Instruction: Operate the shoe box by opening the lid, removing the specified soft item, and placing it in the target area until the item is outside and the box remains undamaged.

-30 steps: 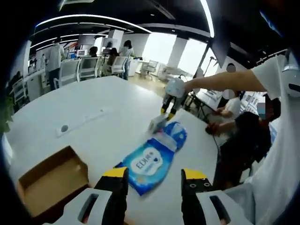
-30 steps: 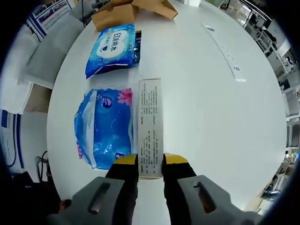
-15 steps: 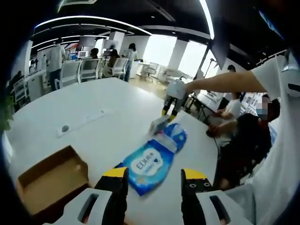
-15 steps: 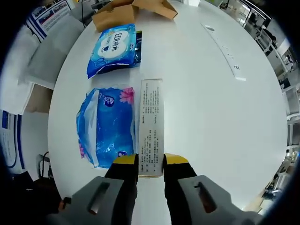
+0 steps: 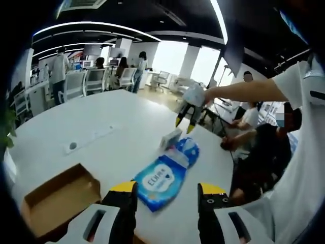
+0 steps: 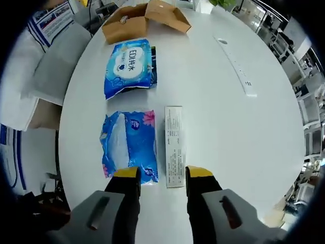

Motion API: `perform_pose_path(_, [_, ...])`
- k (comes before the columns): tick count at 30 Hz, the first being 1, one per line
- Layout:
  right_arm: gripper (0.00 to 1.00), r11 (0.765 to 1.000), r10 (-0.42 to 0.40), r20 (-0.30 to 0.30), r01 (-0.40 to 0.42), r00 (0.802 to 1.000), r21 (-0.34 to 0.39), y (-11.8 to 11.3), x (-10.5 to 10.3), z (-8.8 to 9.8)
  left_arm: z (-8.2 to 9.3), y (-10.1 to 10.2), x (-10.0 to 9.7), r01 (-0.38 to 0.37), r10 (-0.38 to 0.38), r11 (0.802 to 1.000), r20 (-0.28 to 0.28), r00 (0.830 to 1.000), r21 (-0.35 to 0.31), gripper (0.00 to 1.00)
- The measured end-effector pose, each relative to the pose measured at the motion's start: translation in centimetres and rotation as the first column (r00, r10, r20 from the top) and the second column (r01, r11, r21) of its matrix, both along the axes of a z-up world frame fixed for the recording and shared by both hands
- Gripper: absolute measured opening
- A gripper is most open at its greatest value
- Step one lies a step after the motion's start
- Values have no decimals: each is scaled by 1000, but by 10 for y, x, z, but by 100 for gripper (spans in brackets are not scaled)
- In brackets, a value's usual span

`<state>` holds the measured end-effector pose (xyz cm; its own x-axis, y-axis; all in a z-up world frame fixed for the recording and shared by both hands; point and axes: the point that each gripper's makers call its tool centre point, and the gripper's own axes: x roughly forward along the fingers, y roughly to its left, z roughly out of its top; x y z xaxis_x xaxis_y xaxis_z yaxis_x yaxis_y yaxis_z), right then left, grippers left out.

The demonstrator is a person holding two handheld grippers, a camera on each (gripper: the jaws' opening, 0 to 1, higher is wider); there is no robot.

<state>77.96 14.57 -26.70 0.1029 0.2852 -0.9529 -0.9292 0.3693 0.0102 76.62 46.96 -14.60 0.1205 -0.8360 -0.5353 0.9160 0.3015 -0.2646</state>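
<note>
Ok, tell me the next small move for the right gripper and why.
Probably lift the right gripper away: it is open, and the narrow printed box lies flat on the white table beside the blue tissue pack, ahead of the fingers, apparently placed.

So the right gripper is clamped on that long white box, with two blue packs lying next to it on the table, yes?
Not quite. The right gripper is open and has let go: the right gripper view shows the long white box lying free on the table, ahead of the spread jaws. The rest holds: two blue packs lie beside it.
</note>
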Motion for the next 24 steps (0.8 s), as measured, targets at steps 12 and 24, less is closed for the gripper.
perform_pose_path(12, [44,1000,-1,102,2,995,-3,55,-38,64,26,52,-8,-1,1,1000,63,998,-6,51])
perform_pose_path(24, [47,999,-39,171,39,985,6,132,-61,100,46,135,-20,9,-8,1000,107,994,-2,53])
